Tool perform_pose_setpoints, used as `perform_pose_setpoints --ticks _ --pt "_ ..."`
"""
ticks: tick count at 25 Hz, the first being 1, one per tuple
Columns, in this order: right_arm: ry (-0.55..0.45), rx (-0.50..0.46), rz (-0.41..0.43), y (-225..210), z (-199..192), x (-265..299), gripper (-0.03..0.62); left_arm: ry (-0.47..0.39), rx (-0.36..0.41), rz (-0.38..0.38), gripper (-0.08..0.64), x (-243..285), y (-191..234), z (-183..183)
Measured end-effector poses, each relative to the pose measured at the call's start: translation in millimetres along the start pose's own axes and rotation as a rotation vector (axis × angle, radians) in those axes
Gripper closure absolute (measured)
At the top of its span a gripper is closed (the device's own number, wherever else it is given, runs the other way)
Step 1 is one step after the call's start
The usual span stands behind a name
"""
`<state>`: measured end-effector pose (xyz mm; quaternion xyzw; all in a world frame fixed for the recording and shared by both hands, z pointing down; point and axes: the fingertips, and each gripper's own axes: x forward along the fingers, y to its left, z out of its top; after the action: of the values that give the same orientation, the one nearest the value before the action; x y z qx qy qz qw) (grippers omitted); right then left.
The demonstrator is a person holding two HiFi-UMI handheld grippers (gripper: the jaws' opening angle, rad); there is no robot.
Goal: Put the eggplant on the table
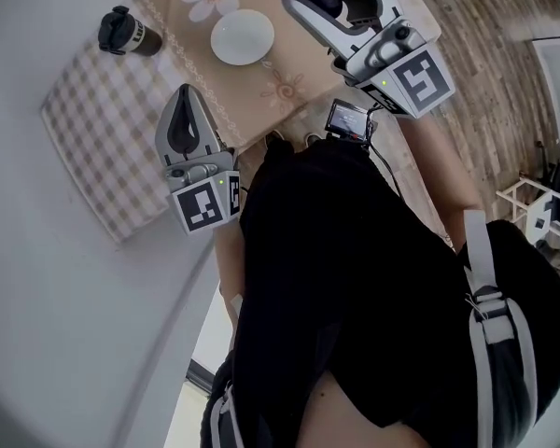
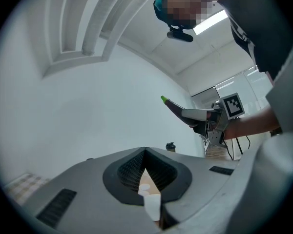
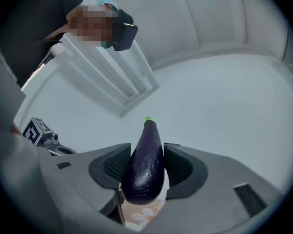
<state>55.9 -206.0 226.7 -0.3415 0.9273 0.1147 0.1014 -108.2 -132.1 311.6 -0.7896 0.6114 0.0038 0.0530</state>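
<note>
Above the far side of the cloth-covered surface [image 1: 93, 119], the eggplant [image 3: 145, 162] hangs in the air, clamped between the right fingers [image 3: 178, 165]. It is not on the cloth. In the right gripper view its green tip points away from the fingers and up toward the pale wall, and a strip of flowered cloth shows through the gap beneath it. That suggests a carry posture, with the load kept clear of what already stands there.

The right fingers are parted only as wide as the eggplant's fat purple body. The 2 ribbed pads press on its flanks near the blunt end, and most of its length sticks out beyond them. Held that far back, the long nose could swing, so a slow descent looks sensible.

The left fingers [image 2: 132, 169] are drawn fully together, the tips meeting in a point with nothing between them. Only a sliver of cloth shows through the slot behind. In the head view they sit low over the checked part of the cloth, apart from the right side, probably parked out of the way since 1 grip is enough here.

A white plate [image 1: 243, 37] and a dark cup [image 1: 126, 32] stand on the surface. The patch of cloth between and beside them seems the likely landing place. The step in hand is, I judge, the lowering itself, with the release yet to come.
</note>
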Motion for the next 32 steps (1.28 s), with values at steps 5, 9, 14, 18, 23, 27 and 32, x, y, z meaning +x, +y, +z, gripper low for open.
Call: perform_pose_setpoints --ticks 5,9,14,18,23,27,32 --pt "0.031 -0.02 0.01 3.6 -11.9 12.1 0.373 0.005 -0.012 -0.007 0.558 3.5 10.1 -10.4" --pt "0.072 -0.025 0.02 8.3 -29.3 16.9 0.373 0.013 -0.024 -0.007 0.557 1.0 13.2 -18.8" --pt "0.131 -0.055 0.054 17.6 -52.1 21.2 0.373 0.03 -0.029 0.001 0.557 -3.6 15.1 -27.4" --pt "0.157 -0.054 0.077 24.1 -67.7 26.5 0.373 0.046 -0.032 0.014 0.557 -7.6 19.4 -33.7" --pt "0.188 -0.053 0.096 30.8 -86.4 32.7 0.373 0.055 -0.035 0.029 0.557 -13.0 25.3 -38.1" --pt "0.208 -0.039 0.097 32.4 -100.4 36.6 0.373 0.057 -0.033 0.036 0.557 -15.1 30.0 -39.3" --pt "0.251 -0.018 0.091 34.0 -121.1 36.5 0.373 0.061 -0.033 0.048 0.557 -18.6 36.8 -41.8"
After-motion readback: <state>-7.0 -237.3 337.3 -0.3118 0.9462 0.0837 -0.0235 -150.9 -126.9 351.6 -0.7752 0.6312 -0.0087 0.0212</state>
